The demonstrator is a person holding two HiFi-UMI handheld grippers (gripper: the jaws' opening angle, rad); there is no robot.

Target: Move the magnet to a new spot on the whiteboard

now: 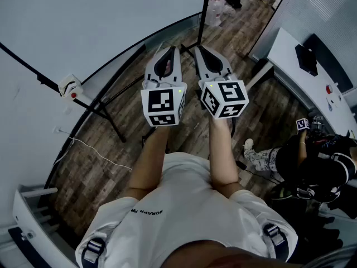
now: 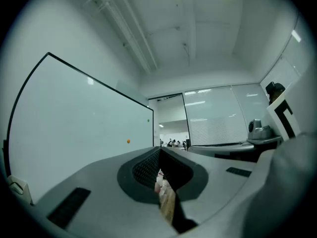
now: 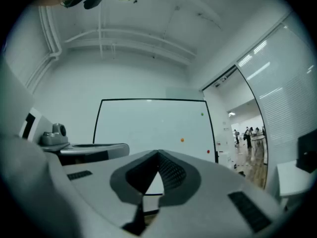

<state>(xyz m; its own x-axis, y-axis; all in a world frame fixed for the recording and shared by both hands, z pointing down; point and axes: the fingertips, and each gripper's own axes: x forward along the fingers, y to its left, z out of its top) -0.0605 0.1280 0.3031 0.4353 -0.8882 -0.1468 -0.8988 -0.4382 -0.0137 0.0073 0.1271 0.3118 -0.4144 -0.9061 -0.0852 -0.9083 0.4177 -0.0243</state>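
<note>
The whiteboard [image 1: 83,15] fills the top left of the head view; no magnet shows on it there. In the right gripper view the whiteboard [image 3: 148,125] stands straight ahead at a distance, with an orange magnet [image 3: 182,140], a green magnet [image 3: 202,114] and a red magnet [image 3: 208,151] near its right side. In the left gripper view the whiteboard [image 2: 79,128] lies to the left, and the orange magnet [image 2: 128,141] and green magnet [image 2: 147,120] are small dots. My left gripper [image 1: 169,49] and right gripper [image 1: 201,49] are held side by side, both shut and empty, well short of the board.
Black stand legs [image 1: 106,113] of the board spread over the wooden floor. A white eraser box [image 1: 70,86] sits at the board's lower edge. Bottles [image 1: 215,10] stand on the floor ahead. A white table [image 1: 301,77] and a seated person [image 1: 312,161] are at the right.
</note>
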